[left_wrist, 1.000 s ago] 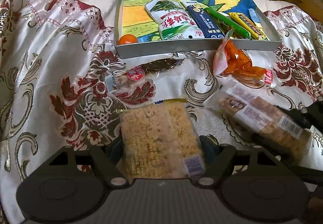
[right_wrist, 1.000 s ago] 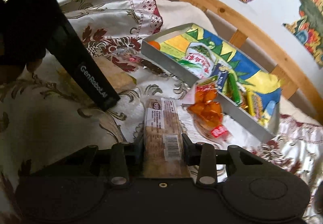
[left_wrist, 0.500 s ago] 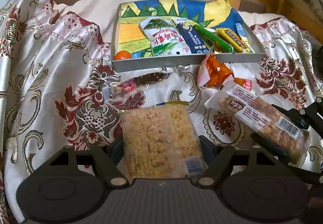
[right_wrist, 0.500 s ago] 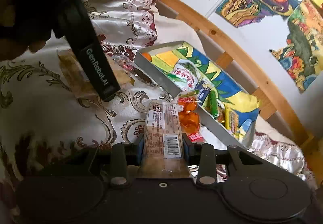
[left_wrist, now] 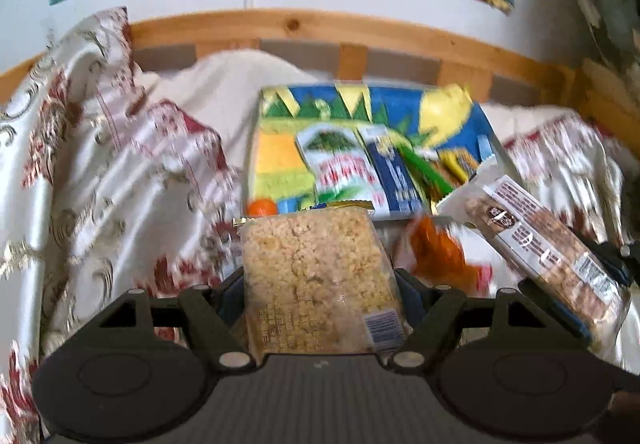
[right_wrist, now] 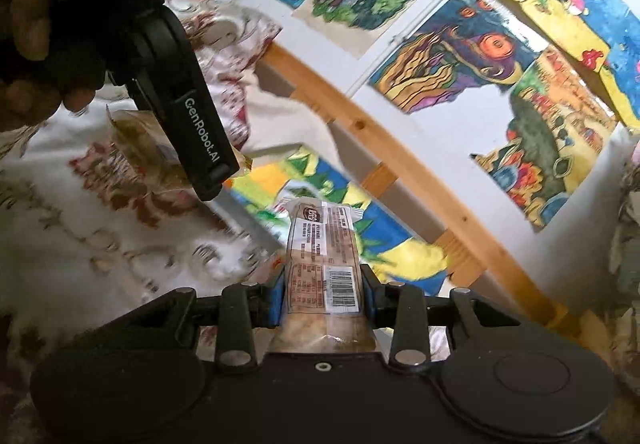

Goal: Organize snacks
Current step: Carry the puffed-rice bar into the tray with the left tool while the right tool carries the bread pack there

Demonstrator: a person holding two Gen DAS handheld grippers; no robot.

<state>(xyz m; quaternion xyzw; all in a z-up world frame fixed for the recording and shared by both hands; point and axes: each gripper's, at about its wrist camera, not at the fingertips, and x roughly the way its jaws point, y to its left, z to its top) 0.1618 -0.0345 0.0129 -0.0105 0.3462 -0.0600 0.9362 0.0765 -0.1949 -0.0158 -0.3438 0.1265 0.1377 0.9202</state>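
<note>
**Two snack packs held above the patterned bedspread**

We are working over a satin bedspread [left_wrist: 120, 179] with red and gold flourishes, backed by a wooden rail [left_wrist: 360, 31] and a white wall hung with bright paintings [right_wrist: 448, 55].

Nearest to us, our left gripper [left_wrist: 320, 284] has its jaws set wide and pressed on both sides of a clear pack of puffed rice squares [left_wrist: 316, 276], which juts straight forward from the fingers. Just right of that pack, beyond the fingers, lies a blurred bag of orange snacks [left_wrist: 436, 252] on the cloth. Farther right, the right gripper's long brown cake bar pack [left_wrist: 548, 252] slants across the left wrist view.

In the right wrist view, our right gripper [right_wrist: 324, 292] is closed narrowly on that same bar pack [right_wrist: 322, 244], its blue pads [right_wrist: 276, 296] tight against the wrapper near the barcode. Up and to the left of it we see the left gripper [right_wrist: 192, 139] side-on, gripped by a hand [right_wrist: 28, 27].

Ahead of both grippers sits the grey tray [left_wrist: 250, 147] with its painted liner, holding a white-and-green packet [left_wrist: 340, 167], a dark blue packet [left_wrist: 390, 171], a green stick [left_wrist: 424, 171] and a small orange fruit [left_wrist: 262, 207] in the near left corner.
</note>
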